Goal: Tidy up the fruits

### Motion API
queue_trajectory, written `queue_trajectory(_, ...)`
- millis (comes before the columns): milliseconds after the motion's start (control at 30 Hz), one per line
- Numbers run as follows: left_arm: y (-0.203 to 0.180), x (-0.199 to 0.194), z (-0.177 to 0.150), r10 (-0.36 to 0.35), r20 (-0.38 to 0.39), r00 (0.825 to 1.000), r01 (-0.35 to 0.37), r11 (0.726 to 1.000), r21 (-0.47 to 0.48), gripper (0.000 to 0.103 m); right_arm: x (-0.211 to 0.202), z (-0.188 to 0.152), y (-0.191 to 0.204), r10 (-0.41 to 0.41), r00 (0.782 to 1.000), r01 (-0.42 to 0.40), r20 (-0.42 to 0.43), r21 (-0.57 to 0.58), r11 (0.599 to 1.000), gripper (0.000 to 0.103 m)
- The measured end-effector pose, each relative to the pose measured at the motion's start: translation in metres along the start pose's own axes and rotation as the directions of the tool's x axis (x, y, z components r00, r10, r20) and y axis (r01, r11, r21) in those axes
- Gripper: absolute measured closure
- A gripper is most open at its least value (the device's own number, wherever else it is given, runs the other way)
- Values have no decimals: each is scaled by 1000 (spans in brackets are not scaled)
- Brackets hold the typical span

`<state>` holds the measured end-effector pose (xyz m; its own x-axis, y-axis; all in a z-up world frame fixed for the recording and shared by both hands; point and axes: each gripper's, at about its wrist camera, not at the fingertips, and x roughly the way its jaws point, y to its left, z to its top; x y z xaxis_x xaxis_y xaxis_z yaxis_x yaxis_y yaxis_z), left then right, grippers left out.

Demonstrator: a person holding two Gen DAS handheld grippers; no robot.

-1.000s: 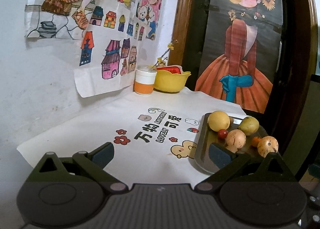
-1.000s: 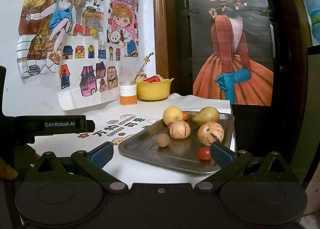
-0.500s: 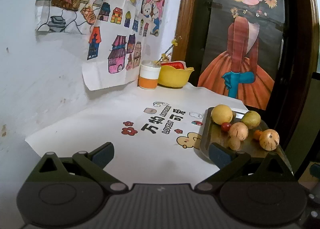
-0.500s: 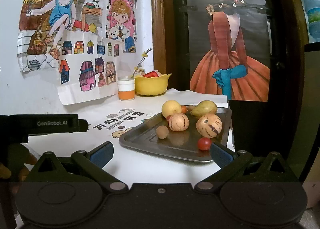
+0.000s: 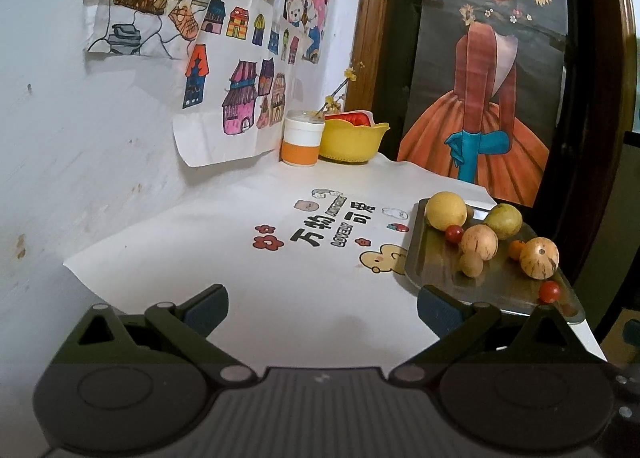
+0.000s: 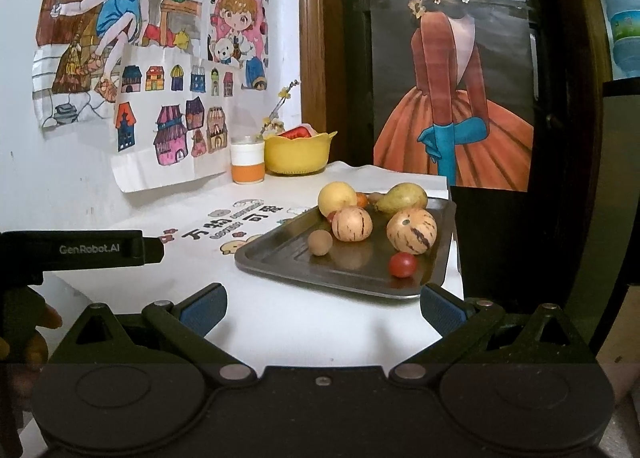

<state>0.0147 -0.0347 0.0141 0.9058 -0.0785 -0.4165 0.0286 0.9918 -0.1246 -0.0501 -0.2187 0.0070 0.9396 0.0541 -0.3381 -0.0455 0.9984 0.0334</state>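
Change over the last second is in viewpoint only: both claws have been drawn back slightly from the tabletop (image 6: 304, 310), so more of the metal tray (image 6: 280, 254) is seen in both wrist views. No fruit has been moved relative to the tray.

Left claw (image 5: 322, 304): fingers spread wide, nothing held, hovering over the printed cloth (image 5: 240, 278) left of the tray. Right claw (image 6: 322, 304): spread wide as well, empty, lined up on the tray's near edge.

All loose fruit is on the tray: yellow round fruit (image 6: 337, 198), pear (image 6: 402, 197), two striped melons (image 6: 352, 223) (image 6: 411, 231), small brown fruit (image 6: 320, 242), cherry tomato (image 6: 402, 264), further small ones behind. The yellow bowl (image 6: 298, 155) at the back holds something red.

Whether sorting is ahead or finished cannot be settled: fruit gathered on one tray fits either.
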Motion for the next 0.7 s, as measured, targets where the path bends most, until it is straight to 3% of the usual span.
queue_trajectory(700,14,-15,-13,37,10,999,-37,999,28,0,-7,-4,-2,-15,1000,15,-4,7,1000,1)
